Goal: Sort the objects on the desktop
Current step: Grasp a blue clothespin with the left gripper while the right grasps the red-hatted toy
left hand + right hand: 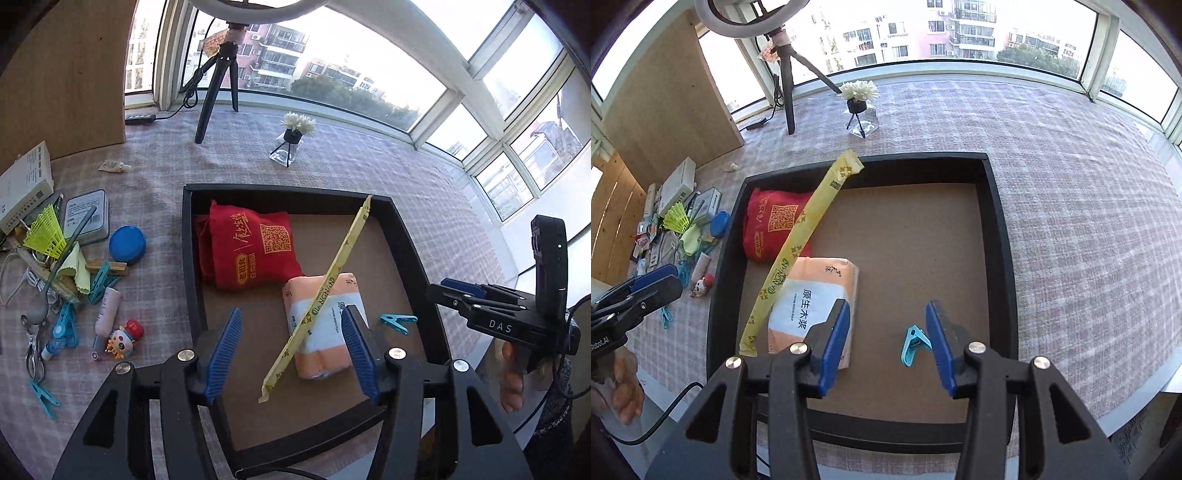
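One black square tray with a brown board floor sits on the checked cloth and holds four things: one red fabric pouch at far left, one orange plastic tissue pack nearer, one long thin yellow paper sleeve leaning across both onto the far rim, and one small teal plastic clip near right. The right gripper hangs over the tray, jaws wide apart and empty, the clip just inside its right pad. The left gripper is likewise spread wide, holding nothing. Left of the tray lies a loose pile: one blue round lid, one yellow mesh shuttlecock, several teal clips.
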Demonstrator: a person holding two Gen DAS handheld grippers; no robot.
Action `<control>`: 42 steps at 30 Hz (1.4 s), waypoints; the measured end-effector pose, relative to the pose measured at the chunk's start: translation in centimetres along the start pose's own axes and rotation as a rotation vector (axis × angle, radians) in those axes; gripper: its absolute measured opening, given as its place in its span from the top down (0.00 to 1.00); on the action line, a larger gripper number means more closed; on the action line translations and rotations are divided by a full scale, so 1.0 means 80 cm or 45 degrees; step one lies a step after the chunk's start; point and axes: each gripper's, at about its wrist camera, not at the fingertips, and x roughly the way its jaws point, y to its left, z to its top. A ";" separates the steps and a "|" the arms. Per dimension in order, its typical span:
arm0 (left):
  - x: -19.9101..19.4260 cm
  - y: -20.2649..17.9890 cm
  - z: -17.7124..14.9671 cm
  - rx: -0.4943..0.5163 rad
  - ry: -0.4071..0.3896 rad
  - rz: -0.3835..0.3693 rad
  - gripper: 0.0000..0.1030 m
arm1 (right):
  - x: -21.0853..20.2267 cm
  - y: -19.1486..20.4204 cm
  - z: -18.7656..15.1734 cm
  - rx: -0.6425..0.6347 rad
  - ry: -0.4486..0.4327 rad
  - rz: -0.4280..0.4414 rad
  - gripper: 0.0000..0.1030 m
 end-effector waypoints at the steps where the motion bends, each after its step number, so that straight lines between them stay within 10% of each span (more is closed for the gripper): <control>1: -0.003 0.012 -0.001 -0.018 -0.002 0.015 0.48 | 0.001 0.006 0.003 -0.008 0.002 0.012 0.59; 14: -0.071 0.225 -0.063 -0.374 -0.009 0.282 0.49 | 0.038 0.188 0.015 -0.308 0.082 0.249 0.59; 23: -0.069 0.312 -0.117 -0.529 0.083 0.301 0.49 | 0.116 0.329 -0.005 -0.372 0.307 0.330 0.59; 42: -0.014 0.329 -0.113 -0.446 0.198 0.296 0.49 | 0.216 0.349 0.006 -0.020 0.440 0.103 0.60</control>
